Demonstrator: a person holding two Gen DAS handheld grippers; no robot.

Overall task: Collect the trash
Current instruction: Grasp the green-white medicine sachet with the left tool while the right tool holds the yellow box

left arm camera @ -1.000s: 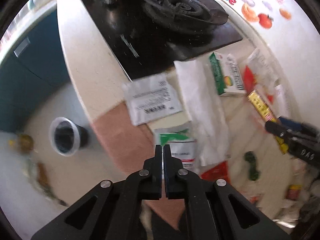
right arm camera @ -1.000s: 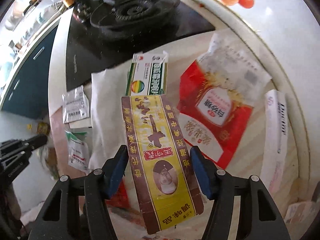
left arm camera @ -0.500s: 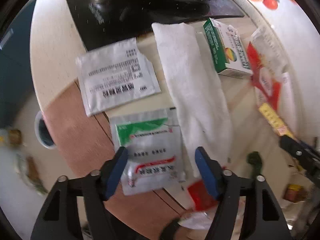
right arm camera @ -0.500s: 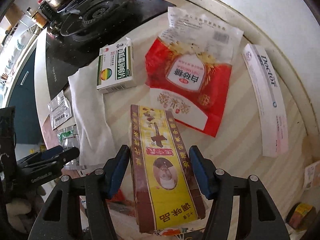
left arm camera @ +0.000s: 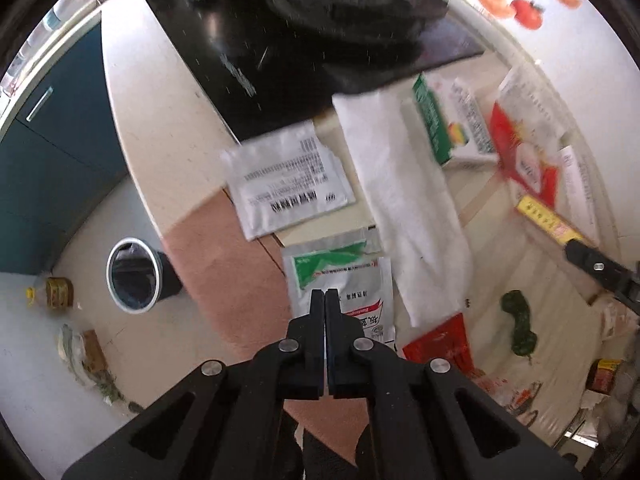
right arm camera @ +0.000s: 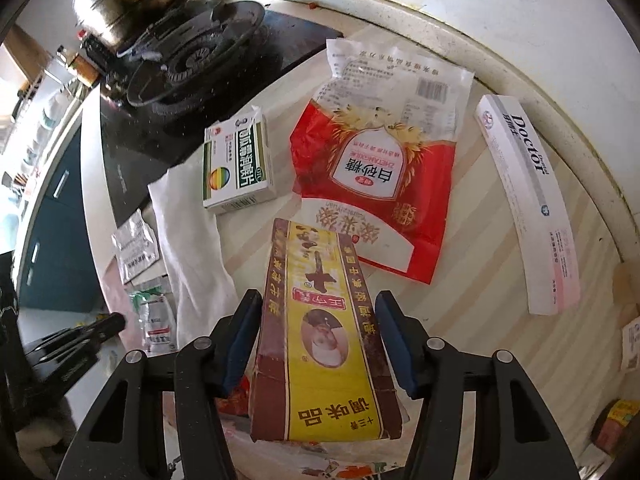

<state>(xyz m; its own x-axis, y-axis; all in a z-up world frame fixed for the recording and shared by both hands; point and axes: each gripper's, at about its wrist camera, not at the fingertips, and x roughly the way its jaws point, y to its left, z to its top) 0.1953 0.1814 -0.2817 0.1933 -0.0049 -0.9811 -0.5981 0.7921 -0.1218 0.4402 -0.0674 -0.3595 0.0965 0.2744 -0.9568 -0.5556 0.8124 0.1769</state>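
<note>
Yellow seasoning box (right arm camera: 320, 332) sits between right gripper (right arm camera: 318, 320) fingers, released, not yet clamped. Left gripper (left arm camera: 325, 300) clenched, apparently empty. Next: close, carry to bin (left arm camera: 134, 276).

Left gripper (left arm camera: 325, 300), jaws pressed together, over a green-and-white sachet (left arm camera: 340, 280) at the desk (left arm camera: 160, 128) front edge. Grey sachet (left arm camera: 286, 182) just beyond it, white cloth (left arm camera: 408, 208) alongside. Green-sided box (left arm camera: 448, 124) near the black hob (left arm camera: 304, 40). Bin (left arm camera: 134, 276) on the floor below.
</note>
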